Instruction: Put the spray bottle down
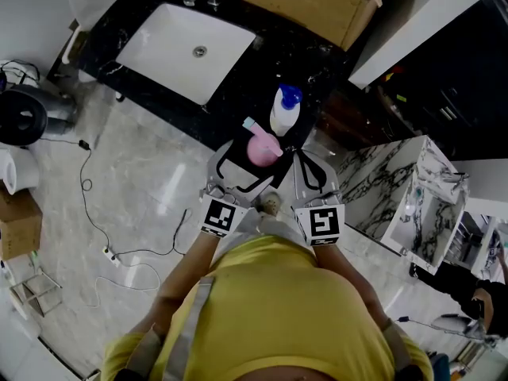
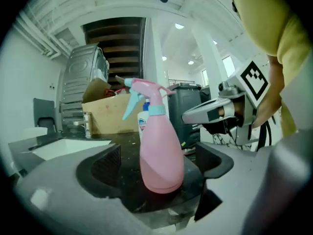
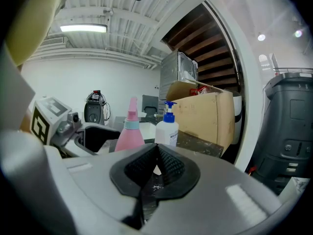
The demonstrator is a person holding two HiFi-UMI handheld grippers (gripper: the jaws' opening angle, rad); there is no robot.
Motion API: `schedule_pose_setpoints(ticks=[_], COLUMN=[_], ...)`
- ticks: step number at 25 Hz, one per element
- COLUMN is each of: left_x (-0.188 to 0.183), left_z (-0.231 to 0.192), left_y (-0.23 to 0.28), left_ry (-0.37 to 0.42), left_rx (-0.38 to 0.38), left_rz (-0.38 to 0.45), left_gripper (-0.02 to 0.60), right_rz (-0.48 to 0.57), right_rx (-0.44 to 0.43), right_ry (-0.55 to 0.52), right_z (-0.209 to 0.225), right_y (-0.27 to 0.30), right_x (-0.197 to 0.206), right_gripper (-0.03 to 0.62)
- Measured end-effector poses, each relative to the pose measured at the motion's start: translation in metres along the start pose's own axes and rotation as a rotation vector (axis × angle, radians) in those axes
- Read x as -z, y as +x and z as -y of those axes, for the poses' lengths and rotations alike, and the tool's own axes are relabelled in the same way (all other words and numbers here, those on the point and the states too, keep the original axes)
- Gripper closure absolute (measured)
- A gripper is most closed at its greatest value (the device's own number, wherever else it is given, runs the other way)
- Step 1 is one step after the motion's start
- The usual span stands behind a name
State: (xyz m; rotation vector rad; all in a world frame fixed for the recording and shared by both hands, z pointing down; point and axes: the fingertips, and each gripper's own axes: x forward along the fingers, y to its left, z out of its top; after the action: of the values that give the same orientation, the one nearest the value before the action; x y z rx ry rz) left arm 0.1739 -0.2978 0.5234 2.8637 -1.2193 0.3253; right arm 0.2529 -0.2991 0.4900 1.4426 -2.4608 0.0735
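Observation:
A pink spray bottle (image 1: 262,149) (image 2: 160,151) with a light blue trigger stands upright on the black counter (image 1: 159,105), near its front edge. My left gripper (image 1: 252,159) (image 2: 161,168) is open around the bottle's base, and a gap shows between each pad and the bottle. My right gripper (image 1: 302,155) (image 3: 156,168) hovers just to the right of the bottle, shut with nothing in it. In the right gripper view the pink bottle (image 3: 129,133) sits to the left of the jaws, beside the left gripper (image 3: 93,136).
A white pump bottle (image 1: 284,108) (image 3: 167,129) with a blue cap stands right behind the spray bottle. A white sink (image 1: 186,50) is set in the counter at the left. A cardboard box (image 1: 302,2) sits at the back, a marble-pattern cabinet (image 1: 397,189) to the right.

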Motion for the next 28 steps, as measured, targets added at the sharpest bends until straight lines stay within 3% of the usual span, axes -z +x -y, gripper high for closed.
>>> schedule_pose_setpoints(ticks=[1,4,7,13,21,28], left_x=[-0.007,-0.029,-0.039,-0.081,-0.134,-0.161], left_z=[-0.004,-0.015,-0.022,-0.028,-0.045,-0.044], left_y=[-0.011,-0.038,-0.047,-0.046,-0.057,-0.066], left_ry=[-0.014,-0.078,-0.078,-0.046,-0.069,-0.038], left_rx=[-0.028,-0.098,-0.131,-0.17,-0.267,-0.288], left_rz=[0.023,0.087,0.065,0.081,0.127,0.16], left_gripper=[0.117,0.402,0.575,0.578,0.577,0.577], right_rz=[0.002,0.006,0.03,0.093,0.204,0.233], right_rx=[-0.004,-0.006,0.002,0.042,0.135,0.14], right_ry=[0.0,0.004,0.002,0.001,-0.02,-0.094], right_z=[-0.002,-0.004,-0.007,0.002,0.019,0.016], right_y=[-0.001,-0.006,-0.011,-0.025,-0.052,-0.06], right_x=[-0.001,-0.003,-0.013,-0.045,-0.107,-0.131], right_gripper=[0.594,0.594,0.594,0.594,0.594,0.594])
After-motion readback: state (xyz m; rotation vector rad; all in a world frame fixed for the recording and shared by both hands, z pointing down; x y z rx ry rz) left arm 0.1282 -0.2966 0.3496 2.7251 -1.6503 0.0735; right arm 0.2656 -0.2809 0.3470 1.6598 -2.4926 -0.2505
